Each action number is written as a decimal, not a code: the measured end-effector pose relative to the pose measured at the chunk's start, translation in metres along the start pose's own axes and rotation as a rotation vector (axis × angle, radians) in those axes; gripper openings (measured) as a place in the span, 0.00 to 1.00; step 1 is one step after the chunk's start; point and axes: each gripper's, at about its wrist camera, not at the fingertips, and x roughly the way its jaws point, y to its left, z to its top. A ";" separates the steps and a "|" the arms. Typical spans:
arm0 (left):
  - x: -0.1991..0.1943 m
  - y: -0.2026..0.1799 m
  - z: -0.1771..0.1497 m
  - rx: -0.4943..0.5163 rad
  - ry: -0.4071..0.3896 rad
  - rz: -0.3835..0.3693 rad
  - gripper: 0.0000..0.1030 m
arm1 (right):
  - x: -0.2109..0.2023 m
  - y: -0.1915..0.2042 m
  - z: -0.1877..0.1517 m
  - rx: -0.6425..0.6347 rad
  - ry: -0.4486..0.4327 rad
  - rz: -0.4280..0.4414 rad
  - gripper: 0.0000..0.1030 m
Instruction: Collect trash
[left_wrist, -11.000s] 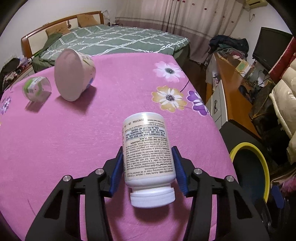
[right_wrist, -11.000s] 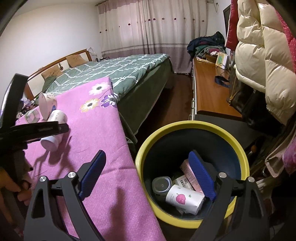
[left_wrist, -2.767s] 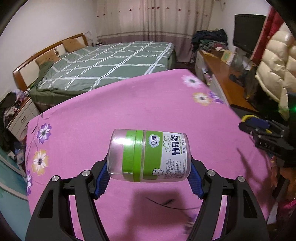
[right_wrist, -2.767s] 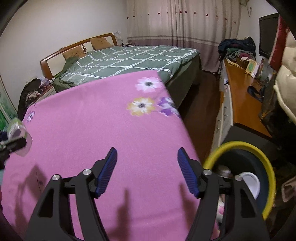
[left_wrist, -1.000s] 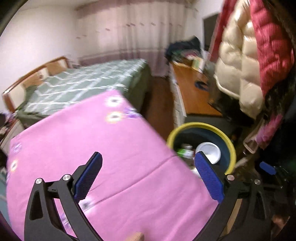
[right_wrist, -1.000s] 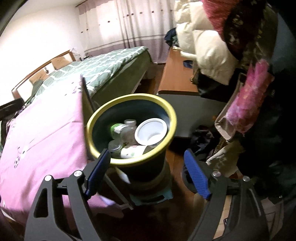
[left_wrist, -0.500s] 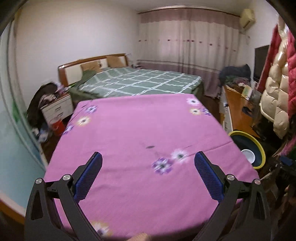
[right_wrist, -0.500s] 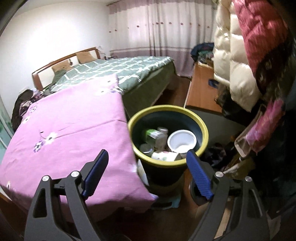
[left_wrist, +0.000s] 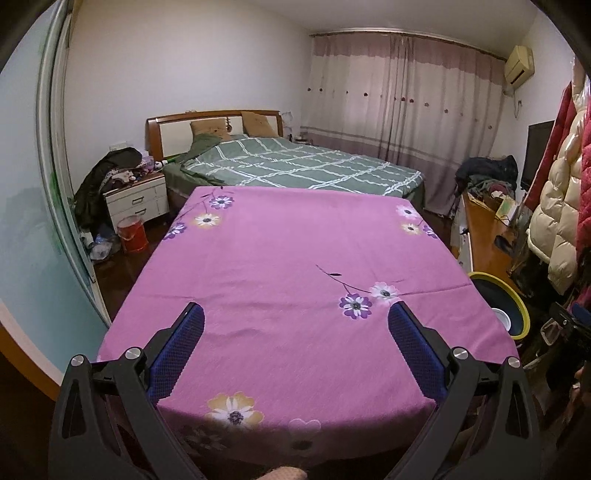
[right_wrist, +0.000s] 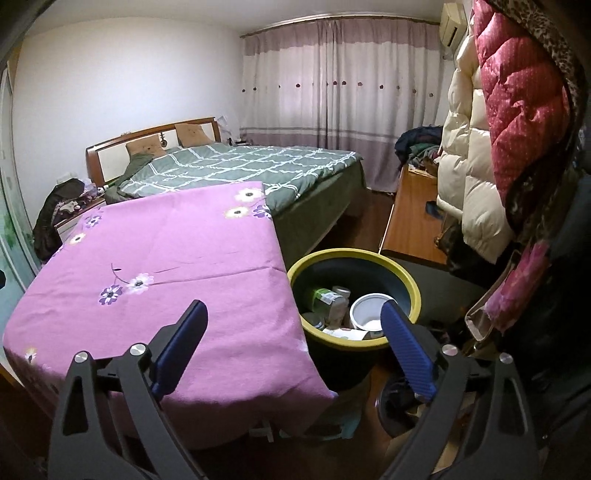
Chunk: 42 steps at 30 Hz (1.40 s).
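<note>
A yellow-rimmed dark trash bin (right_wrist: 400, 271) stands on the floor at the right edge of a table with a pink flowered cloth (right_wrist: 166, 266). Inside the bin lie a green-labelled jar (right_wrist: 327, 297), a white cup (right_wrist: 367, 317) and other containers. The bin also shows in the left wrist view (left_wrist: 517, 306). My left gripper (left_wrist: 293, 319) is open and empty, held back from the table's near edge. My right gripper (right_wrist: 291, 319) is open and empty, above the table's right corner and the bin. The pink cloth (left_wrist: 295, 273) bears no loose objects.
A bed with a green checked cover (left_wrist: 295, 166) lies behind the table. A wooden desk (right_wrist: 410, 221) and hanging padded coats (right_wrist: 509, 122) are on the right. A nightstand (left_wrist: 135, 201) with clothes and a red bucket (left_wrist: 131, 229) are on the left.
The bottle, cup and jar went from the table into the bin over the earlier frames. Both grippers have since pulled back and up, open and empty.
</note>
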 end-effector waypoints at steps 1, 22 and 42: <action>0.000 -0.001 0.000 -0.001 -0.001 0.006 0.95 | 0.000 0.000 0.000 0.001 0.000 0.002 0.88; 0.001 -0.006 0.004 -0.001 -0.001 0.020 0.95 | 0.002 0.008 0.000 0.001 0.010 0.020 0.88; 0.003 -0.003 0.001 -0.006 0.003 0.012 0.95 | 0.004 0.016 -0.001 -0.006 0.016 0.037 0.88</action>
